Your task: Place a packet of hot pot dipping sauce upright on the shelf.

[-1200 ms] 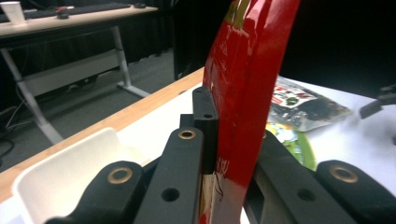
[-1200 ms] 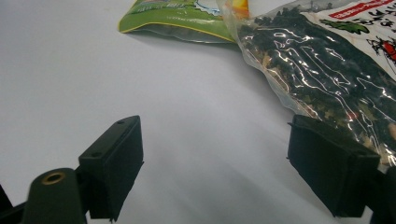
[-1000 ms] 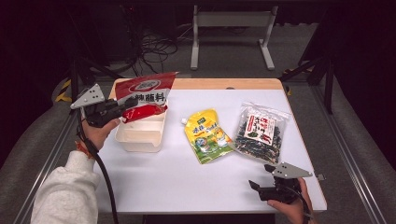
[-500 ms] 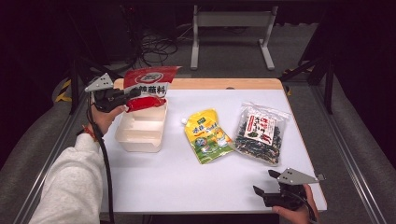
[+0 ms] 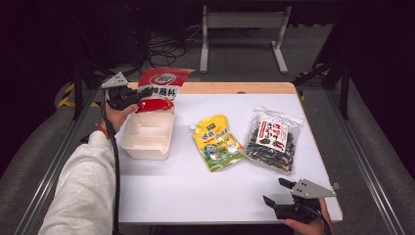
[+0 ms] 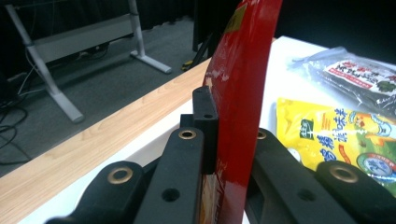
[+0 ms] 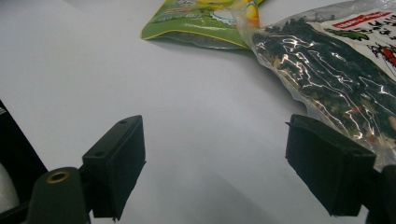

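Note:
My left gripper point(image 5: 142, 96) is shut on a red sauce pouch point(image 5: 161, 84), held over the far end of a white two-compartment tray point(image 5: 147, 136) at the table's left. In the left gripper view the red sauce pouch point(image 6: 240, 93) stands on edge, pinched between the two black jaws. A yellow-green pouch point(image 5: 217, 143) and a clear seaweed bag point(image 5: 272, 139) lie flat in the middle right. Near the table's front right corner my right gripper point(image 5: 277, 192) stands open just above the table, nothing between its fingers. The seaweed bag point(image 7: 336, 79) lies just ahead of its right jaw.
The white table point(image 5: 195, 196) has a wooden strip point(image 5: 230, 88) along its far edge. A metal stand point(image 5: 242, 19) and cables lie on the dark floor beyond. Metal rails run along both sides of the table.
My left gripper carried the red pouch away from me along the tray toward its far end. The right gripper barely shifted.

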Demonstrator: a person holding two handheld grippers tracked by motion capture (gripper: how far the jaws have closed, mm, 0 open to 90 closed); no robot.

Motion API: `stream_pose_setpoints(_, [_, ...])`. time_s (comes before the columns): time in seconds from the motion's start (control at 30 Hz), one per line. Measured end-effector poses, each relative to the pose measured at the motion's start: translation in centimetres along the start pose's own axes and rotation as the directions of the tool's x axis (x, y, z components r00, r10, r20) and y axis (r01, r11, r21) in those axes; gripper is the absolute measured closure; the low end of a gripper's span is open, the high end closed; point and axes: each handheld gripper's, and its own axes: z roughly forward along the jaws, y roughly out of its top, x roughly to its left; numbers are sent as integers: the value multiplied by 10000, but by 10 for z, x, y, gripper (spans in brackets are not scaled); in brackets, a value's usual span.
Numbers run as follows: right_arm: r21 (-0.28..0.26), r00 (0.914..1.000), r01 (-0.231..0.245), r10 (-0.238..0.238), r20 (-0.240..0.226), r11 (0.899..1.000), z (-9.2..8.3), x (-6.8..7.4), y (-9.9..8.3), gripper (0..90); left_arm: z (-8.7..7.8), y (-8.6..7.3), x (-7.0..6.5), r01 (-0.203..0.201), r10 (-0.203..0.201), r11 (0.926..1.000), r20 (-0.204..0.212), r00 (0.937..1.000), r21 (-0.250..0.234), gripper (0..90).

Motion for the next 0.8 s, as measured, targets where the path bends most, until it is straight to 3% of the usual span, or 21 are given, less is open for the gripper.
stream_pose_setpoints(0.2, [106, 10000, -32, 32, -22, 9999, 1, 0, -2, 198, 9, -7, 8, 333, -334, 9994, -99, 9994, -75, 890])
stream_pose_setpoints(0.27, [128, 9999, -39, 41, -124, 9999, 1, 0, -2, 198, 12, -12, 12, 507, -506, 9987, -128, 9986, 104, 888])
stream_pose_setpoints(0.3, [117, 9999, -62, 64, -161, 9999, 1, 0, -2, 198, 11, -16, 14, 744, -744, 9972, -53, 9972, -17, 884])
stream_pose_setpoints(0.4, [163, 9997, -64, 67, -233, 9998, 2, -1, -2, 198, 9, -19, 17, 910, -910, 9958, -95, 9958, 31, 871])
stream_pose_setpoints(0.6, [207, 9994, 9, -2, -342, 9998, 3, 0, -1, 198, 6, -25, 18, 808, -788, 9954, -406, 9961, 513, 775])
stream_pose_setpoints(0.7, [295, 9990, 36, -23, -446, 9996, 5, -1, -1, 198, -3, -29, 15, 514, -469, 9953, -555, 9974, 825, 785])
stream_pose_setpoints(0.8, [372, 9988, 69, -51, -486, 9993, 7, -1, -1, 198, -6, -30, 13, 237, -171, 9938, -614, 9980, 1086, 857])
